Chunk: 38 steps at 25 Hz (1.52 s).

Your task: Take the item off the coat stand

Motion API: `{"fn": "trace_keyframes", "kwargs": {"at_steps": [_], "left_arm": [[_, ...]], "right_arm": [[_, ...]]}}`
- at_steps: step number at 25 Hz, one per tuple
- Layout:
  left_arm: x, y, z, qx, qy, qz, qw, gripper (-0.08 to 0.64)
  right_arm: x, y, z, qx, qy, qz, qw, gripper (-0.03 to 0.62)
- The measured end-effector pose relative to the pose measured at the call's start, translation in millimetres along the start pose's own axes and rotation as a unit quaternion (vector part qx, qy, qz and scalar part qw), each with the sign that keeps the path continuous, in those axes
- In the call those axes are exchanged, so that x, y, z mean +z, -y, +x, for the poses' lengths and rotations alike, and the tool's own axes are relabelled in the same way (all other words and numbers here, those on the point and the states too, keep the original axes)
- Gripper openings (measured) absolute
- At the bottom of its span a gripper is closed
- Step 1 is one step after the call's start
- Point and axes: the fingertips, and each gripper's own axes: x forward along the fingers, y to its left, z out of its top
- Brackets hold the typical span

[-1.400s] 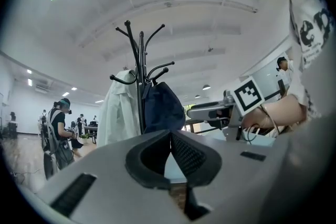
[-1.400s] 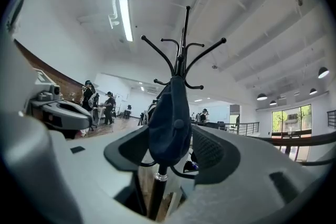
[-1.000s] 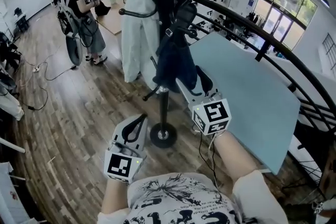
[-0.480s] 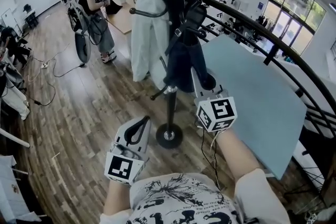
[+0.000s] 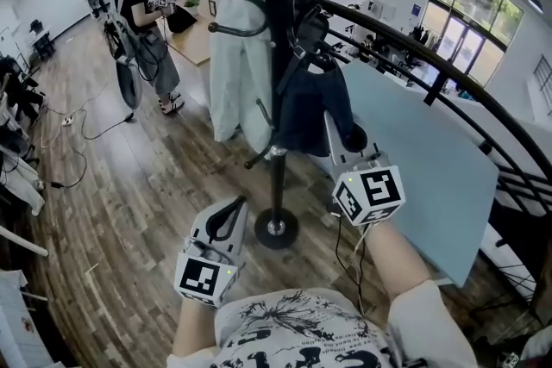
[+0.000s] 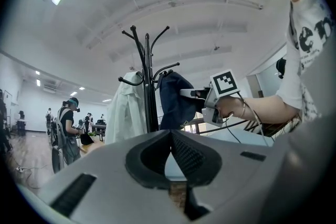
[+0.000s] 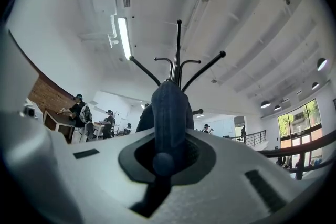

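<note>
The right tongs are pinching the lower edge of a dark navy garment, and a fold of the cloth runs between the jaws in the right gripper view. The garment hangs from a hook on the right side of the black coat stand. A pale coat hangs on the stand's left side. The left tongs are pressed together and empty, low and near, left of the stand's round base.

The stand is on a wood-plank floor in a large open hall. A pale blue panel lies to the right beside a curved dark railing, with tall windows at the far right. A person stands at the far left by a wooden table. A strip light runs along the white ceiling.
</note>
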Motion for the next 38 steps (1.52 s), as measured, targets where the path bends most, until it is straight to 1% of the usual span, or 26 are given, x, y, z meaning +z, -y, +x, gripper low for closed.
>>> {"fn": "trace_keyframes", "kwargs": {"at_steps": [4, 9, 15, 21, 27, 31, 34, 38], "left_arm": [[-2.7, -0.5, 1.6, -0.008, -0.002, 0.0, 1.0, 0.005], [-3.5, 2.3, 3.7, -0.026, -0.001, 0.0, 0.9997, 0.005], [-3.9, 10.1, 11.5, -0.047, 0.0, -0.002, 0.9989, 0.005], [-7.3, 17.3, 16.2, -0.064, -0.002, -0.006, 0.9979, 0.005], [-9.4, 14.2, 21.0, -0.06, -0.003, -0.014, 0.9981, 0.005], [-11.5, 12.1, 23.3, -0.057, -0.004, -0.018, 0.9982, 0.005], [-15.1, 10.4, 25.2, -0.059, -0.005, -0.017, 0.9981, 0.005], [-11.4, 12.5, 27.5, -0.059, -0.006, -0.017, 0.9981, 0.005]], "right_arm": [[17.8, -1.5, -13.1, -0.01, 0.018, -0.005, 1.0, 0.0], [14.0, -8.9, -36.3, -0.024, 0.018, -0.007, 1.0, 0.0], [-9.0, -10.9, -61.5, -0.023, -0.013, -0.032, 0.999, 0.0], [-41.7, -9.3, -83.6, -0.039, -0.053, -0.014, 0.998, 0.0], [-76.4, -23.6, -109.4, -0.04, -0.085, 0.007, 0.996, 0.002], [-92.8, -28.8, -119.3, -0.032, -0.103, 0.008, 0.994, 0.002], [-99.8, -31.3, -123.7, -0.029, -0.109, 0.005, 0.994, 0.002], [-98.4, -32.8, -129.4, -0.024, -0.112, 0.007, 0.993, 0.002]]}}
